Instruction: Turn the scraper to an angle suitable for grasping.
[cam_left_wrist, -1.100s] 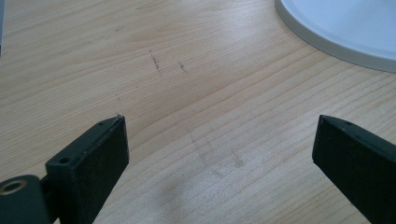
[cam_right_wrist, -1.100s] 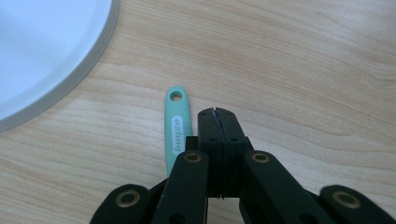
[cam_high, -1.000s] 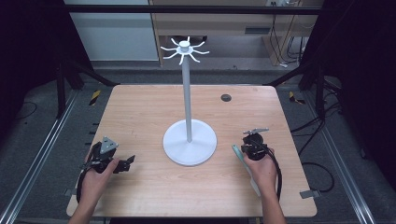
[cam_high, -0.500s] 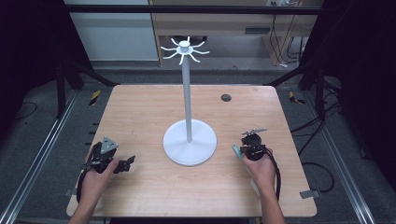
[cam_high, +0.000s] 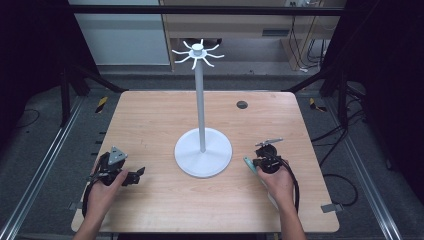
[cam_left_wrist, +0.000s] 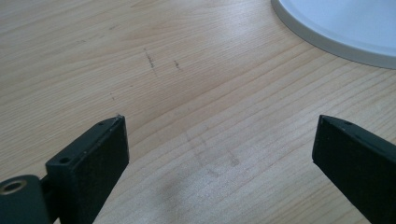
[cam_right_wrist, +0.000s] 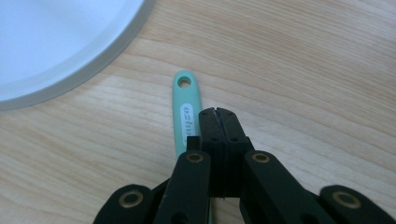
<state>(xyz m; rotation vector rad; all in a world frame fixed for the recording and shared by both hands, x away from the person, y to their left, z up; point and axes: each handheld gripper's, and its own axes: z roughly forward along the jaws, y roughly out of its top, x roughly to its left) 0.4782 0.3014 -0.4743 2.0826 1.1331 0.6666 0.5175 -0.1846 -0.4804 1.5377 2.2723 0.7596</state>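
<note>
Right tool (cam_right_wrist: 218, 111) sits low over the counter (cam_high: 150, 125), jaws pressed flat together with nothing between them, just beside a mint-green handle (cam_right_wrist: 186, 112) lying flat on the wood. The handle's end with the hanging hole (cam_right_wrist: 185, 83) points toward the white stand's base (cam_right_wrist: 56, 42), near it but not touching. The rest of the utensil is hidden under the tool, so I can't tell what it is.

The left tool (cam_left_wrist: 219, 154) waits wide apart over bare wood, with the base rim (cam_left_wrist: 327, 44) off ahead of it.

To do this well, I'd say: spread those right jaws first, shift sideways so they straddle the handle below the hole, and pinch across its narrow width. Leave the hole free, since it likely goes on a hook up top (cam_high: 198, 52). Go slow; a flat, slick handle could skid.
</note>
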